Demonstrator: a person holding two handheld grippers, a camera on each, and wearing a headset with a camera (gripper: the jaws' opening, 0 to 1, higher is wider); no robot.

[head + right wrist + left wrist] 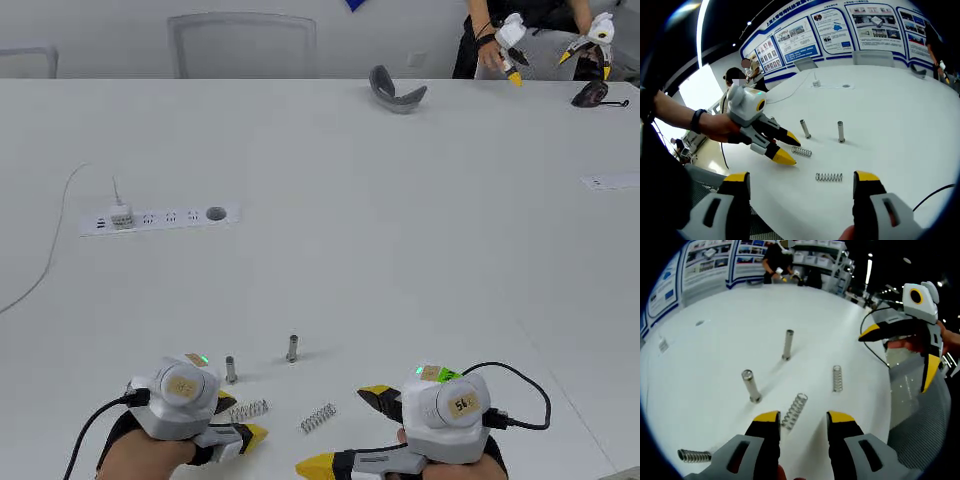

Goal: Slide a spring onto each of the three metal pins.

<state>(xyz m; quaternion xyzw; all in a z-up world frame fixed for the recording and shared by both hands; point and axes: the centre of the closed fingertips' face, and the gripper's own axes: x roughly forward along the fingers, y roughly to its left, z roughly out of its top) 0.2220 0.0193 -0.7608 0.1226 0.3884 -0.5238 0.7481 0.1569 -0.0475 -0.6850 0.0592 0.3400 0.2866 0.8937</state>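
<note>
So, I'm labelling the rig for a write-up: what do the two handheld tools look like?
Both the left tool and right tool have white-grey bodies, black jaws tipped yellow, a green light, a round tan sticker and a black cable.

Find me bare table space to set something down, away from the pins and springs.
The widest free patch is mid-table, between the power strip, the grey curved object and the upright pins. The right side, below the paper label, is bare too. Crowded at the near edge: pins, springs, left hand-held gripper and right hand-held gripper close together.
</note>
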